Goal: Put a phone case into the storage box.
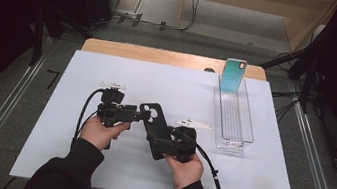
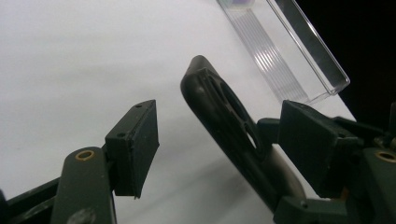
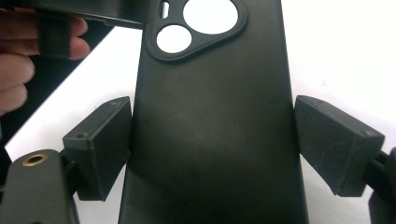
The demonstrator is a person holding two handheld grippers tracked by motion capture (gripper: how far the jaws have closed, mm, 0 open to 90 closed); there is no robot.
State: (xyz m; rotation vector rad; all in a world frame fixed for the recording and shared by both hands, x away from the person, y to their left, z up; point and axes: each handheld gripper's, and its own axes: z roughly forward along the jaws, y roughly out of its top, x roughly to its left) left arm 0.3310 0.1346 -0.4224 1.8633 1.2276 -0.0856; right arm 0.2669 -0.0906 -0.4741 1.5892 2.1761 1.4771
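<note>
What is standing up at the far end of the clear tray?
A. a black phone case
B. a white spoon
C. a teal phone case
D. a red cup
C: in the high view a teal phone case leans upright at the far end of the clear tray, while the black phone case sits between the grippers.
</note>
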